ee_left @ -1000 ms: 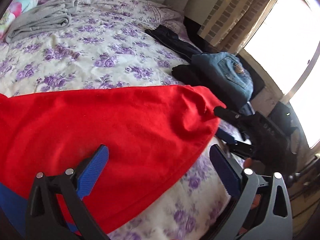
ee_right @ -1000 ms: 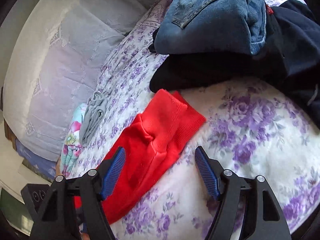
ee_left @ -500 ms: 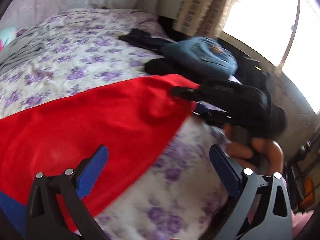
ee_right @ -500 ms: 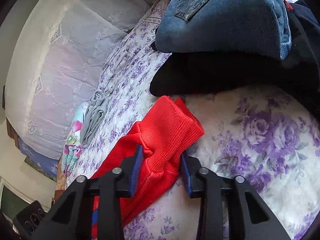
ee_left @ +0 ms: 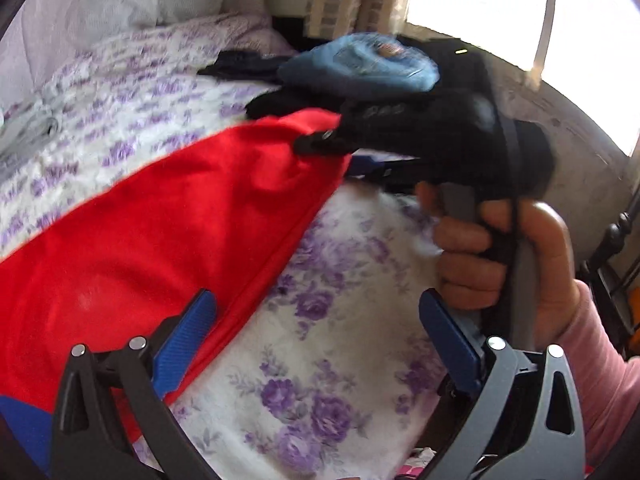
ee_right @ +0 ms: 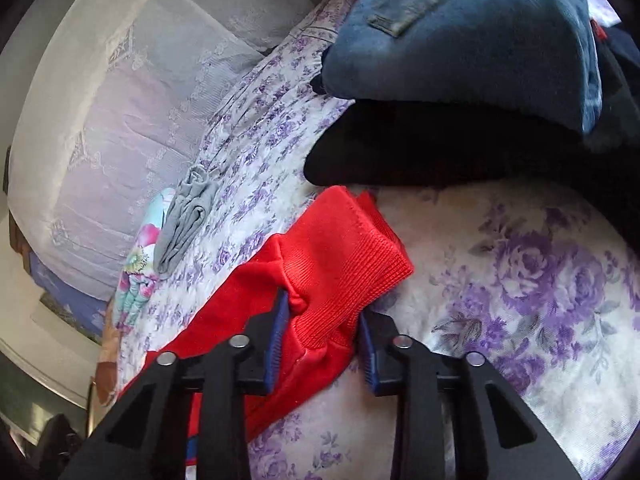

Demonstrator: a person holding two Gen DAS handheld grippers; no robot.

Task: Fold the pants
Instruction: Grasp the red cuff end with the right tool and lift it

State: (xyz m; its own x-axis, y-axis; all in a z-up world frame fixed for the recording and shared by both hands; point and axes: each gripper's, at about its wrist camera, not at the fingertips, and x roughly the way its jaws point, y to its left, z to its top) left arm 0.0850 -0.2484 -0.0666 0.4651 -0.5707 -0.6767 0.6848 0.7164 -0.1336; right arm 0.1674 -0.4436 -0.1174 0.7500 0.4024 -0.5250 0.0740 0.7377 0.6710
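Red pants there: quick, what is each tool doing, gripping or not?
Left tool: open, holding nothing; one finger lies over the red pants.
Right tool: just closed on the pants' ribbed cuff.

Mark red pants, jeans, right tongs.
red pants (ee_right: 344, 248): right wrist view, ribbed cuff.
jeans (ee_right: 460, 40): right wrist view, folded denim top.
right tongs (ee_right: 324, 344): right wrist view, between tips, clamped on cuff.
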